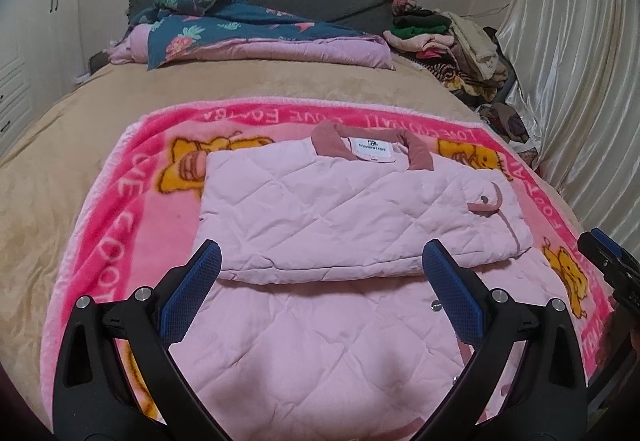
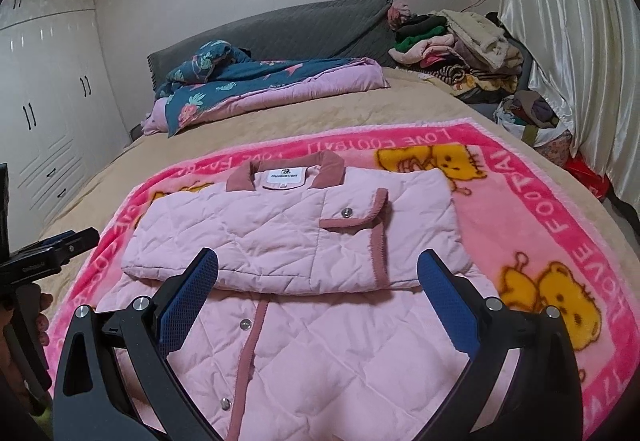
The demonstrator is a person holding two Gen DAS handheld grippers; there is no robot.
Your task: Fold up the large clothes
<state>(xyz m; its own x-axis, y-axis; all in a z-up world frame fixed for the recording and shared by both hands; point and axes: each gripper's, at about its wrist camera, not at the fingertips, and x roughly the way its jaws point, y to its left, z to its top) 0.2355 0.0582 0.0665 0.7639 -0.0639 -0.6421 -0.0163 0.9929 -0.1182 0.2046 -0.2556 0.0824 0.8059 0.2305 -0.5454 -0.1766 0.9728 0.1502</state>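
Jacket (image 1: pixel 344 209): pink quilted, partly folded, lying at the centre of the pink blanket (image 1: pixel 120 209).
Your left gripper (image 1: pixel 320 273): jaws apart, empty, above the jacket's near half.
Your right gripper (image 2: pixel 318 277): likewise.

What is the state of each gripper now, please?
Left gripper: open, holding nothing, above the pink jacket.
Right gripper: open, holding nothing.

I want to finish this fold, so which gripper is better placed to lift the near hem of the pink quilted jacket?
Neither clearly. The left gripper and right gripper both hover open over the pink quilted jacket, so lifting with both looks best.
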